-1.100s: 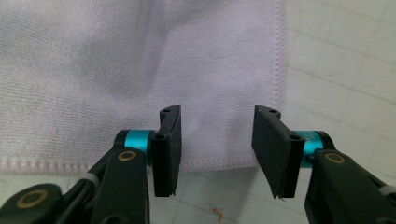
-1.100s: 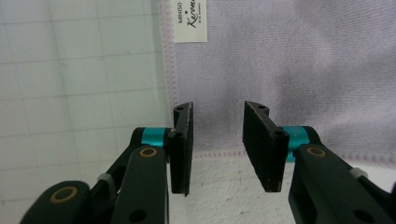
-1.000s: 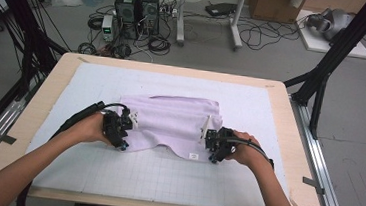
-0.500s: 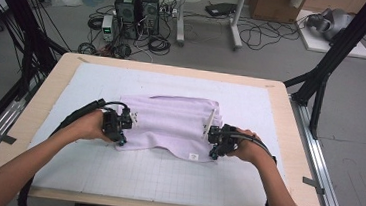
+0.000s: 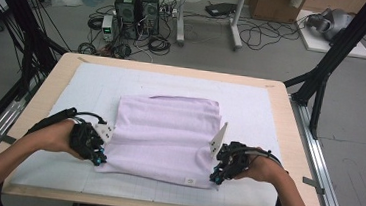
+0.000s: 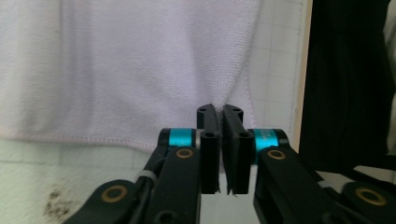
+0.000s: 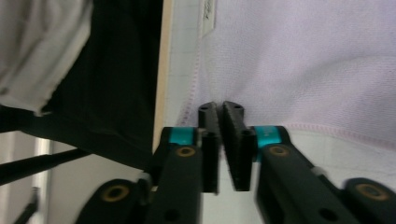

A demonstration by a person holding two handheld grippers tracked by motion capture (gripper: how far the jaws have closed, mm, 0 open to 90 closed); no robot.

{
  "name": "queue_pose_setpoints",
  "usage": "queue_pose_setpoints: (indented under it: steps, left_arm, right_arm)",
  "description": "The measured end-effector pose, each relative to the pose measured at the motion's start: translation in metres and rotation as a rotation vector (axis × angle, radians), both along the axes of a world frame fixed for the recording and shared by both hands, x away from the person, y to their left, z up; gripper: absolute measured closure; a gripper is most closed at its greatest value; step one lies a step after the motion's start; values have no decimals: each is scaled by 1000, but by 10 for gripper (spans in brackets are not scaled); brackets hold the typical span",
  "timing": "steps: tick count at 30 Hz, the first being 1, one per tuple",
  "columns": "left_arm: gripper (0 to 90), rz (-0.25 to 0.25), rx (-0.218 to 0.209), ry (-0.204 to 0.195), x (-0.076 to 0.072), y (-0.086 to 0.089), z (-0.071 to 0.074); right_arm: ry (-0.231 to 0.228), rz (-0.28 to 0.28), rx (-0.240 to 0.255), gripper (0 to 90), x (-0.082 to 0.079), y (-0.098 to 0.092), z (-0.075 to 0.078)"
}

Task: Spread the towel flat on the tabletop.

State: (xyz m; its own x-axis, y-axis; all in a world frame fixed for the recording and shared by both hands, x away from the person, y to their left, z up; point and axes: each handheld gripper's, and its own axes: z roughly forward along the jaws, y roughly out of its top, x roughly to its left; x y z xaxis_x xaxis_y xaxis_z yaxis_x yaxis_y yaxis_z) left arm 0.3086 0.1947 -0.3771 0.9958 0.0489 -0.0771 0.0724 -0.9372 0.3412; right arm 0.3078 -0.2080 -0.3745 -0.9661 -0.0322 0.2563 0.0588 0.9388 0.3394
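High view: a lilac towel [image 5: 165,136] lies folded on the desk [image 5: 281,104] between both claws. Left claw [image 5: 98,158] and right claw [image 5: 214,177] each pinch a near corner. Soft, light, limp cloth; the hemmed corners look the best hold.

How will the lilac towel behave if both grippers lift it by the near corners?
The towel will probably hang limp: it lies in soft folds and wrinkles on the table. It looks light, being thin cloth. It should not slip easily, as its surface looks fuzzy where the left gripper pinches it.
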Motion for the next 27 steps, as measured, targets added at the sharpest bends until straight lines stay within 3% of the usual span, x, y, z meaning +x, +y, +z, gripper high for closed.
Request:
queue_pose_setpoints:
  steps: [1, 2, 4, 6, 8, 10, 14, 18, 21, 24, 25, 27]
  left_arm:
    - [572, 27, 0, -19, 0, 0, -1]
    - [539, 44, -6, -24, -1, 1, -1]
    - [501, 50, -48, -54, -2, 4, 0]
    - [485, 69, -61, -64, -3, 3, 2]
    - [487, 76, -56, -76, -4, 0, 1]
    - [491, 76, -18, -99, -4, -5, -6]
    - [540, 88, 57, -95, -2, -11, -20]
    - [600, 95, 105, -96, 0, -14, -27]
    - [641, 106, 110, -76, 1, -16, -30]
    - [739, 101, 115, -62, -1, -18, -29]
    - [803, 98, 114, -59, -2, -18, -29]
    - [849, 89, 112, -68, -4, -18, -28]
  right_arm:
    - [-28, -19, -3, 698, -2, 1, -2]
    - [-26, -35, -9, 684, -4, 1, -4]
    - [-58, -34, 0, 622, -6, 1, -6]
    - [-79, -57, -7, 619, -7, 3, -5]
    - [-123, -61, -22, 618, -9, 7, -5]
    - [-149, -58, -33, 618, -12, 13, -7]
    - [-200, -48, -106, 629, -15, 29, -14]
    - [-239, -1, -190, 645, -17, 43, -22]
    - [-292, 40, -284, 672, -18, 50, -31]
    - [-265, 48, -285, 831, -17, 51, -31]
    - [-259, 55, -283, 860, -17, 51, -31]
    - [-265, 59, -281, 873, -18, 50, -31]
